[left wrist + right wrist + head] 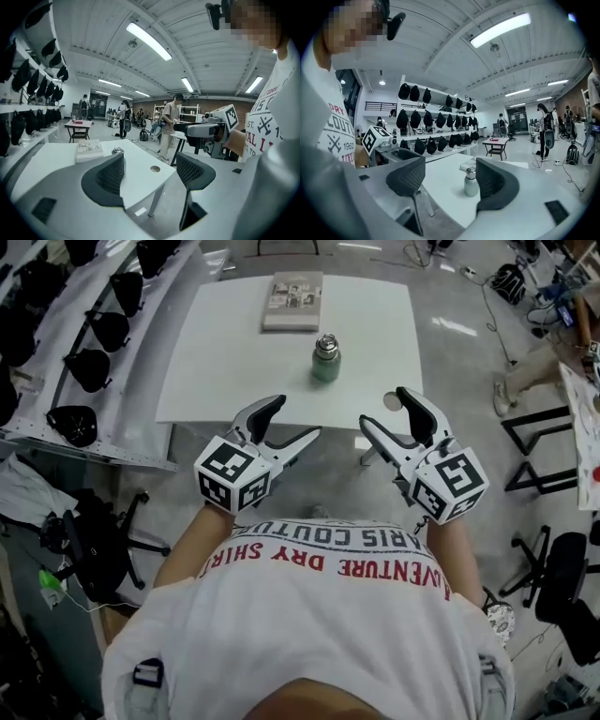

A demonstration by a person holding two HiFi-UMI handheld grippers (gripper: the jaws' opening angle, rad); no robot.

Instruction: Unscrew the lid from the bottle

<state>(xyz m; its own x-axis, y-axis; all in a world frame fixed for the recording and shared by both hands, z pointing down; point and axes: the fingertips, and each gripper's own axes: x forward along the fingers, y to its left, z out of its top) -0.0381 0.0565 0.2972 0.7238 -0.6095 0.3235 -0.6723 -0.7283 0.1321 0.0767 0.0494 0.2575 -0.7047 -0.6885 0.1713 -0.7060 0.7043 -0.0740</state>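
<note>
Head view gives me the white table [216, 371], and just short of its near edge my left gripper [292, 420] and right gripper [385, 409] hang with jaws spread wide, nothing between them. A book [292, 302] lies at the far edge. Nearer me the pale green bottle [325, 365] stands upright mid-table, its silver lid [326, 341] on.

**Surroundings: bench area**

White table [216, 381]: a book [292, 301] lies flat at the far edge, and a small round disc [392, 401] sits at the near right corner. To the left is a white rack [150, 352] with a row of black bags [86, 367]. Black office chair [103, 540] on the floor, near left. Several people [124, 119] stand further back, near a small table [77, 125].
</note>
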